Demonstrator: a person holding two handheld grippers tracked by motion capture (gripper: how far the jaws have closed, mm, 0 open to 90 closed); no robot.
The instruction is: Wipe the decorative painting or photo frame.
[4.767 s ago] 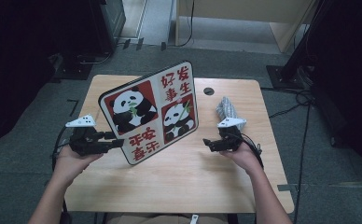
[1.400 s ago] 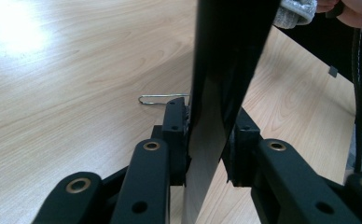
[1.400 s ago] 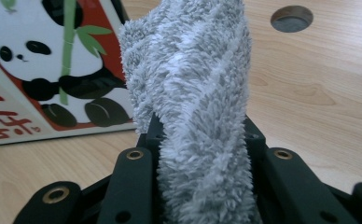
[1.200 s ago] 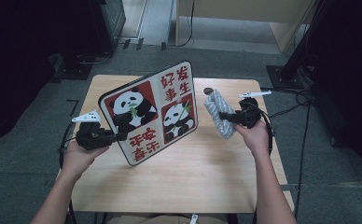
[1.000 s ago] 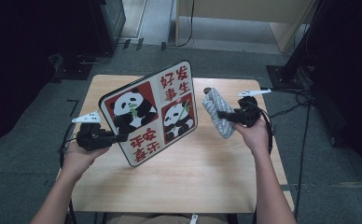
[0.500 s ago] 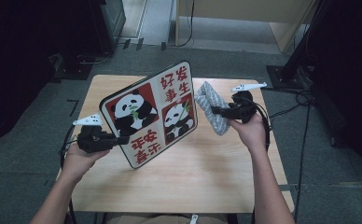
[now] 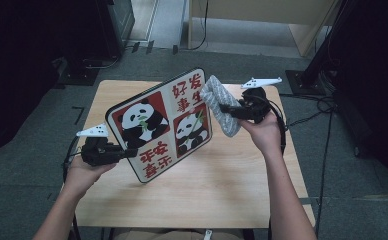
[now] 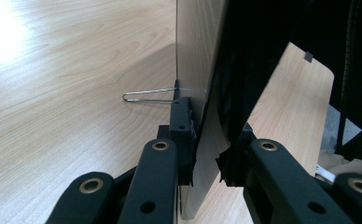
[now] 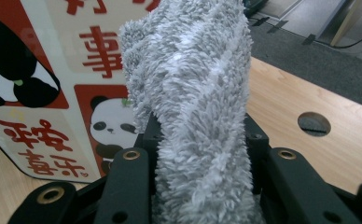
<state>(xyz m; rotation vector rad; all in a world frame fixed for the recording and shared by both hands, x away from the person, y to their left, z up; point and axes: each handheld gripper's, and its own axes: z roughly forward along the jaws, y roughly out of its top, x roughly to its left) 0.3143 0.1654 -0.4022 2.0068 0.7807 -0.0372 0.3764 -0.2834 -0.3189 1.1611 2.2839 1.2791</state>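
Observation:
A square panda board with red and cream panels and red characters stands tilted above the wooden table. My left gripper is shut on its lower left edge; in the left gripper view the jaws pinch the thin board edge-on. My right gripper is shut on a grey fluffy cloth, held in the air at the board's upper right corner. In the right gripper view the cloth rises between the jaws, right in front of the panda board. Whether cloth and board touch I cannot tell.
The wooden table has a round cable hole near its far right side. A thin wire clip juts from the board's back. Cables lie on the floor to the right; dark equipment stands at the left.
My right gripper lifted the grey cloth off the table and carried it up and left to the board's upper right corner. The left gripper kept the board where it was.

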